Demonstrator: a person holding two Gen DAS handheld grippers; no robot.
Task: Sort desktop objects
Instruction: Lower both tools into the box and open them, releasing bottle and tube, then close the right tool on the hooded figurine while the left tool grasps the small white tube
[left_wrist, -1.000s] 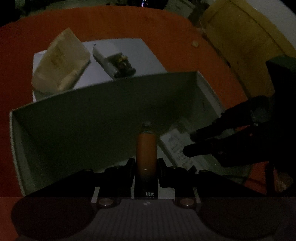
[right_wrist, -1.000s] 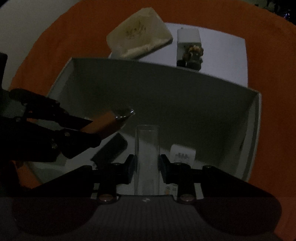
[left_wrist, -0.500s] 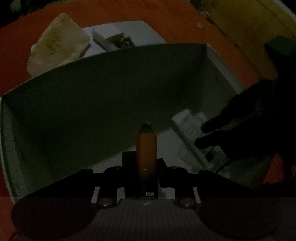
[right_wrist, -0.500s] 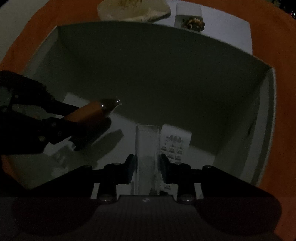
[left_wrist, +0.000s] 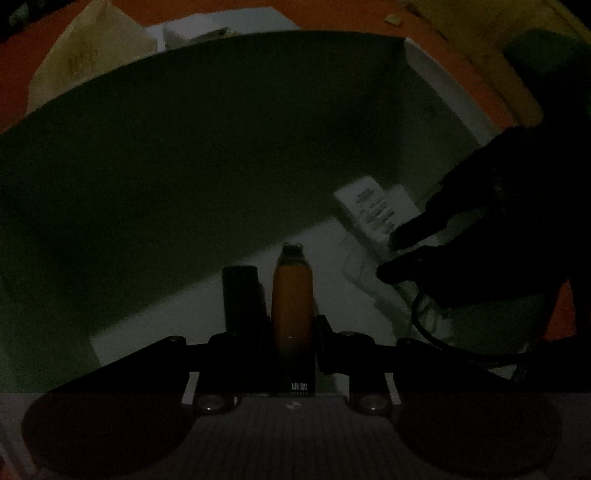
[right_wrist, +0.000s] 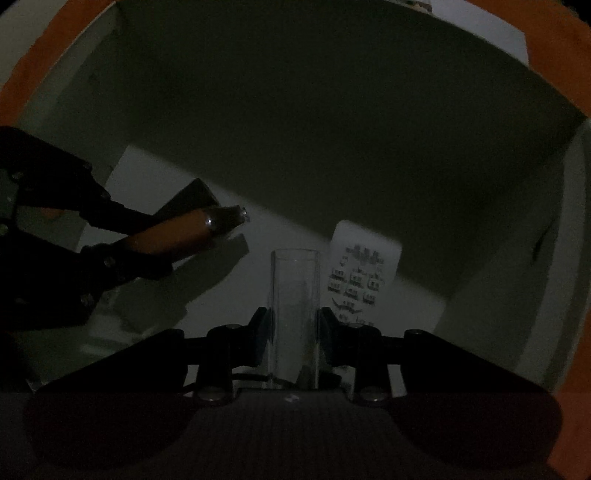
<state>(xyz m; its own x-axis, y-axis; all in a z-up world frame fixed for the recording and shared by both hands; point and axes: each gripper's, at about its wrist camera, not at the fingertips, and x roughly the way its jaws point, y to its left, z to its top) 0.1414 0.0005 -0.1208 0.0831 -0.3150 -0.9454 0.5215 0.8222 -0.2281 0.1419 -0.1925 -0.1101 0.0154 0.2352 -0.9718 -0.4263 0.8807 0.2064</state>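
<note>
Left wrist: "康絮"-marked orange tube (left_wrist: 292, 295).

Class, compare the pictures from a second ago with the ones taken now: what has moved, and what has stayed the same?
Both claws have gone down into the white box, whose far wall now fills each view. The left claw still grips the orange tube; the right claw still grips the clear tube. Nothing was let go. The printed white card and dark block stay on the box floor.

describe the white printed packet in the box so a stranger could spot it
Look inside the big white box on the orange table. On its floor, just right of the clear tube in the right gripper, lies the white packet, the only item covered in dark print.
</note>
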